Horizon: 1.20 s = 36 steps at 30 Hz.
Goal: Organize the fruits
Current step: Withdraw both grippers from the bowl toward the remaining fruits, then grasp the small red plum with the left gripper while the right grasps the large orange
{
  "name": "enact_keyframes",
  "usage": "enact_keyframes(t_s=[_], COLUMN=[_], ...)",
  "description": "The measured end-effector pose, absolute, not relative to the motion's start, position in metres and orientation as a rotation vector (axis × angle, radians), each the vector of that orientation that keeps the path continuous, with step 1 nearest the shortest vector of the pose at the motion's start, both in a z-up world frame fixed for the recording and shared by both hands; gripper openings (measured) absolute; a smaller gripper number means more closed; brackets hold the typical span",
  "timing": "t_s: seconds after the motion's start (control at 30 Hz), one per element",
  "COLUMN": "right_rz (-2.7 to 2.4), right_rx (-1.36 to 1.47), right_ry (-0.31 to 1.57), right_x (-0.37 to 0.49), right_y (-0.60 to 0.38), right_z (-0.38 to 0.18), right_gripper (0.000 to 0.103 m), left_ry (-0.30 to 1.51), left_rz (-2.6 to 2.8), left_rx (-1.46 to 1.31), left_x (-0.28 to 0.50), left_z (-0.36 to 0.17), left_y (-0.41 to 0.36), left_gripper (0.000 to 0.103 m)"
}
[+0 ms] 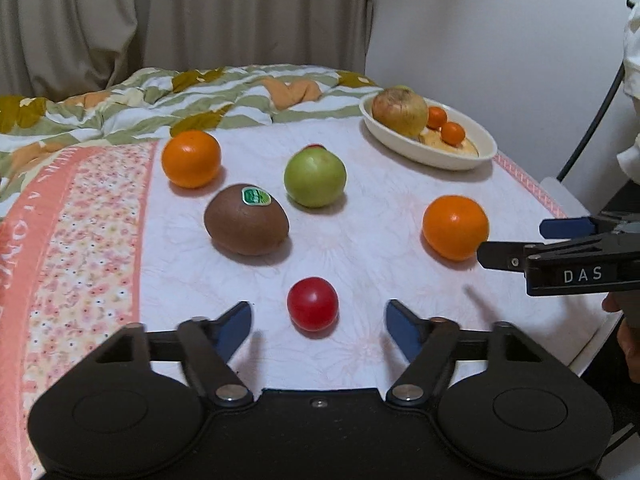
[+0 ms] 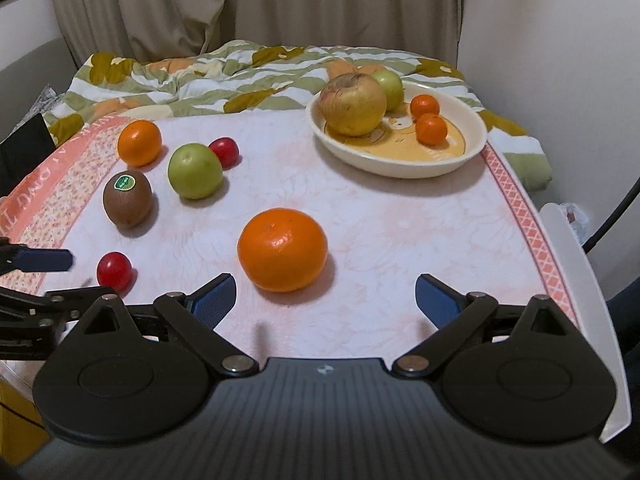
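Observation:
My left gripper (image 1: 319,326) is open, with a red cherry tomato (image 1: 312,303) between and just beyond its fingertips. Beyond it lie a kiwi (image 1: 246,219), a green apple (image 1: 315,177) and two oranges (image 1: 191,159) (image 1: 455,227). My right gripper (image 2: 325,300) is open and empty, with the near orange (image 2: 282,249) just ahead of its left finger. A second red tomato (image 2: 224,152) sits behind the green apple (image 2: 195,176). The cream bowl (image 2: 472,148) at the back right holds a yellow-brown apple (image 2: 352,104), a green apple and two small mandarins (image 2: 430,129).
The fruits lie on a pale cloth (image 2: 400,216) with pink floral borders. A rumpled green-and-white blanket (image 1: 160,100) lies behind, with curtains and a wall beyond. The table's white edge (image 2: 576,248) runs along the right. The right gripper's fingers (image 1: 520,256) reach in at the right of the left wrist view.

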State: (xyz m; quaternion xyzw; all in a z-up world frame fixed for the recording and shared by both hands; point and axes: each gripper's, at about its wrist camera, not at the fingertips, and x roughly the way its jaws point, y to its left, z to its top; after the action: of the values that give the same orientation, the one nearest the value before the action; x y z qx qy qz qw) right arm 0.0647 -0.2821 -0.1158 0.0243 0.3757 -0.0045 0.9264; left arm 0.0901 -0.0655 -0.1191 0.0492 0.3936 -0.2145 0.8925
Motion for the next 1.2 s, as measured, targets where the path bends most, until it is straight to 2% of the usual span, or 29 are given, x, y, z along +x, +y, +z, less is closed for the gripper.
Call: enact_keyframes(t_s=[0.07,0.27,0.6,0.7,0.83,0.9,0.97,1.2], right_rz=[-0.005,0.009,0.046,0.06,0.069,0.073,0.079,0.083], right_rx=[0.052,0.05,0.052,0.051,0.044,0.044,0.044,0.037], right_ry=[0.774,0.772,0.785,0.788,0.787,0.787,0.796,0.79], right_x=[0.067,0.074,0.083,0.086,0.091,0.093,0.097,0.104], right_y=[-0.281,-0.278,-0.275,-0.272,-0.269,-0.268,-0.267,-0.265], right_z=[-0.119,-0.123,-0.129,-0.131,-0.133,-0.133,-0.134,-0.135], right_gripper=[0.103,0.103,0.103,0.103,0.101,0.091,0.085,0.075], left_ry=[0.818,0.831,0.832,0.831,0.825,0.824,0.825,0.826], left_rz=[-0.443,-0.444,-0.422,-0.427,-0.427,-0.422,-0.416,-0.395], left_rx=[0.108,0.114,0.117,0.121,0.132,0.133,0.129,0.115], left_x=[0.092,0.097,0.101,0.102,0.101,0.1,0.099,0.096], left_z=[-0.122,-0.127,-0.131,-0.132,-0.132,-0.131,-0.131,-0.127], left_y=[-0.067,-0.067,-0.067,-0.068,-0.067,-0.066,-0.064,-0.056], left_gripper=[0.069,0.044,0.042,0.033,0.033,0.033,0.032,0.032])
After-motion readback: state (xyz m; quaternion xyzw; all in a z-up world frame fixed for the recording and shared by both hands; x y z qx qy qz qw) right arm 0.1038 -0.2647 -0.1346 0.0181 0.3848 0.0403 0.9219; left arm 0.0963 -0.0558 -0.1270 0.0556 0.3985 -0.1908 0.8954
